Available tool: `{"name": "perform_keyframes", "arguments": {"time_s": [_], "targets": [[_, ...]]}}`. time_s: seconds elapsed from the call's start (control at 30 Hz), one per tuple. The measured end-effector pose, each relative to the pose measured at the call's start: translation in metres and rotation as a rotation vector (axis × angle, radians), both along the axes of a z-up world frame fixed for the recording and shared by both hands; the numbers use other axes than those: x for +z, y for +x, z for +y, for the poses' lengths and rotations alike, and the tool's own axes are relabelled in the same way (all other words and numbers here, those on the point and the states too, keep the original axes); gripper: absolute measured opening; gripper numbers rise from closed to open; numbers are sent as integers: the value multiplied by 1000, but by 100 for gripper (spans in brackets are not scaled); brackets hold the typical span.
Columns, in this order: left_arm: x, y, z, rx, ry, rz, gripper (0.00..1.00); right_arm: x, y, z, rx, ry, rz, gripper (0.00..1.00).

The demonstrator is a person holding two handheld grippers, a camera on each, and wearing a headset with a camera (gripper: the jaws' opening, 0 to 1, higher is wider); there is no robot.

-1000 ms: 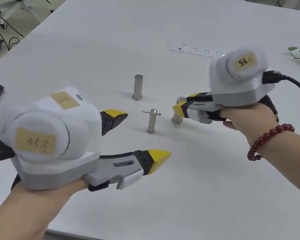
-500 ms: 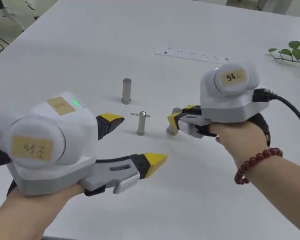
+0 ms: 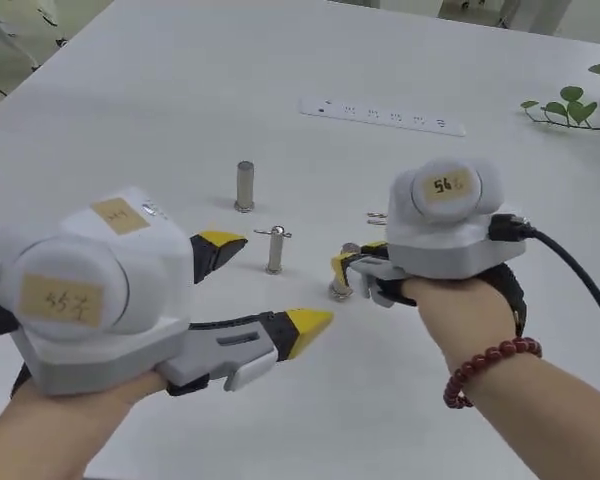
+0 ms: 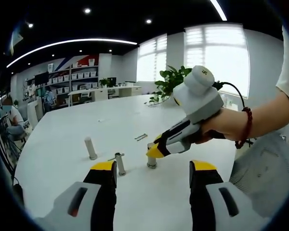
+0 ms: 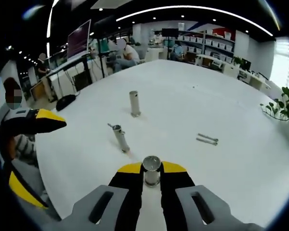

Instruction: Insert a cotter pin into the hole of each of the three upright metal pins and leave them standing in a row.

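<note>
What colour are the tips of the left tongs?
Yellow tips on the left tongs, over black; clearest in the head view.

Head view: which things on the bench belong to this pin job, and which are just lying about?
Job: far pin; middle pin with a cotter pin through it; near pin, held in the right gripper; two loose cotter pins.
Lying about: power strip; plant.
</note>
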State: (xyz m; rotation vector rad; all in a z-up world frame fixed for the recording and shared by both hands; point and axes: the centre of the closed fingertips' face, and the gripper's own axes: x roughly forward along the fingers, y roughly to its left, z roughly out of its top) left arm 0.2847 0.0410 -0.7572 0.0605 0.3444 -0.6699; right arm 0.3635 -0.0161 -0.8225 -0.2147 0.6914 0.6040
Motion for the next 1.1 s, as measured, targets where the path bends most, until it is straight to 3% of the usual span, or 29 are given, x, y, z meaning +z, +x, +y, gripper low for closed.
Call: {"name": "perform_keyframes", "arguments": {"time_s": [0.43,0.77,1.1], "targets": [[4,2,2,11,-7,-11,60,-2,-5,-3,-96,-18,-5,13],[3,2,2,11,-5,-11,60,-3,-6,-3,-117,-14,-30,14],[1,2,3,12,5,-3,61,2,-5,0,-126,49,-51,20]]}}
